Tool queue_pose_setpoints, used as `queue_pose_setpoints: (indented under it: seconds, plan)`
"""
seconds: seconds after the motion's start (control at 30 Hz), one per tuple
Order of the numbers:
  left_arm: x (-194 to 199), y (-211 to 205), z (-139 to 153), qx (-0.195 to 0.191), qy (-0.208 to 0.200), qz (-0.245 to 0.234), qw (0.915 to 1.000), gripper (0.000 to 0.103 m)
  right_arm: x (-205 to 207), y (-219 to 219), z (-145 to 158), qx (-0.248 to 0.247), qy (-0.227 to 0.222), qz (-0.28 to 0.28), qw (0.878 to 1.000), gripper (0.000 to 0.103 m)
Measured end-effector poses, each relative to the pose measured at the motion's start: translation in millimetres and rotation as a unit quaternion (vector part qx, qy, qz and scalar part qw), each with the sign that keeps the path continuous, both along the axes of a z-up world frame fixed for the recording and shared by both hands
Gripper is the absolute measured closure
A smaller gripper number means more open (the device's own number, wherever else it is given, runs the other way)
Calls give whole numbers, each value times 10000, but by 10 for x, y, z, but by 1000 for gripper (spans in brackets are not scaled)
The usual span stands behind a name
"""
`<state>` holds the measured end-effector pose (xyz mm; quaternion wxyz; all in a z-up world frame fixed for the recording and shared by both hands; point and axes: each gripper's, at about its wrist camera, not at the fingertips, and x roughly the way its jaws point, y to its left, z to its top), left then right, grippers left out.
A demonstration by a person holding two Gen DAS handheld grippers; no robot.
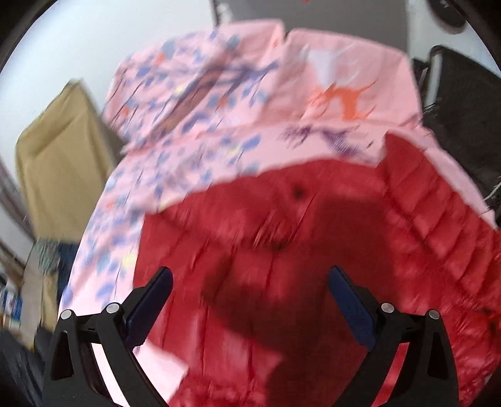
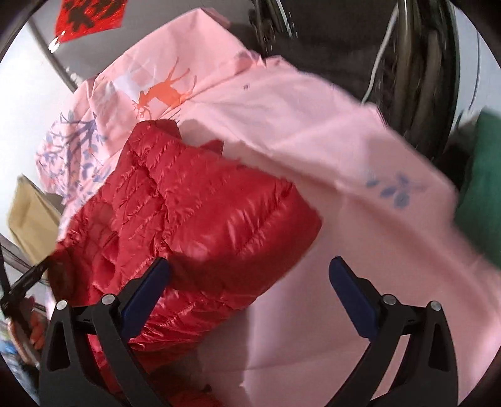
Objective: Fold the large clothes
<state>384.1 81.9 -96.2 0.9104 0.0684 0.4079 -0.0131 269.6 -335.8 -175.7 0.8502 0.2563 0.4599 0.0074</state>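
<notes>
Red jacket: a shiny quilted puffer jacket (image 2: 194, 200) lies bunched and partly folded on the pink sheet; in the right wrist view its stitched channels and a rounded folded edge show clearly, while the left wrist view (image 1: 281, 250) is smeared by motion blur.
Pink sheet: a pink cloth (image 2: 328, 150) printed with an orange deer and purple-blue branches spreads under and around the jacket; in the left wrist view (image 1: 219, 94) it fills the area above the jacket.
Left gripper: the tongs (image 1: 250, 310) stand wide apart above the red jacket, with nothing between the 2 blue pads; whether the fingertips touch the fabric cannot be told through the blur.
Right gripper: the tongs (image 2: 249, 300) are spread wide too, the left finger (image 2: 147, 288) over the jacket's edge, the right finger over bare pink sheet; nothing is clamped.
Shadow: a dark patch lies on the jacket between the left gripper's fingers.
Tan cloth: a tan fabric piece (image 1: 62, 156) sits off the sheet's left side.
Green cloth: a green item (image 2: 482, 194) lies past the sheet's right edge.
Red hanging: a red-and-black decoration (image 2: 90, 15) shows on the wall at top left.
</notes>
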Motion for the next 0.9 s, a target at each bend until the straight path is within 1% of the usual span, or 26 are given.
queue_pose_setpoints:
  seconds: [0.07,0.13,0.2,0.23,0.3,0.47,0.5,0.6,0.63,0.67,0.7,0.73,0.77,0.8,0.83,0.87,0.9]
  plan:
    - [212,-41,45,-16,-47,-103,9999,3,55,37,-14,204,-23,117,9997,4]
    - [515,-62,10,-92,91,-215,9997,3,123,131,-13,276,4,226,9994,4]
    - [797,-45,-72,-52,192,-159,9997,3,180,229,-15,135,9,272,9995,4]
    - [897,-26,-112,-86,290,-219,9993,3,210,275,-21,35,6,317,9995,4]
    - [1142,40,-224,-168,493,-161,9985,3,253,333,-41,-107,20,399,9991,4]
    - [1547,231,-502,-303,961,-158,9948,3,314,348,-122,-151,42,460,9988,4]
    - [1571,260,-546,-338,1016,-159,9941,3,334,355,-135,-164,33,481,9987,4]
    - [1710,315,-744,-631,1434,-361,9870,3,357,373,-176,-237,32,511,9984,4]
    - [1709,326,-773,-646,1415,-379,9871,6,360,367,-185,-249,27,509,9984,4]
    - [1684,325,-790,-661,1342,-419,9879,10,357,375,-199,-266,12,516,9983,4]
    - [1647,316,-799,-700,1287,-499,9879,23,351,381,-208,-274,-8,519,9983,4]
    - [1598,303,-808,-740,1257,-571,9877,32,346,391,-216,-310,-40,525,9981,4]
    - [1549,295,-807,-746,1197,-589,9882,37,349,410,-224,-381,-68,542,9978,4]
    - [1496,286,-800,-776,1142,-646,9883,50,355,434,-224,-461,-87,561,9973,4]
    - [1417,273,-787,-818,1079,-748,9880,61,364,471,-222,-623,-119,585,9963,6]
    - [1353,262,-775,-811,1016,-800,9883,65,366,508,-217,-787,-151,585,9951,11]
    - [1267,248,-758,-761,922,-811,9895,75,390,588,-205,-1231,-196,602,9904,27]
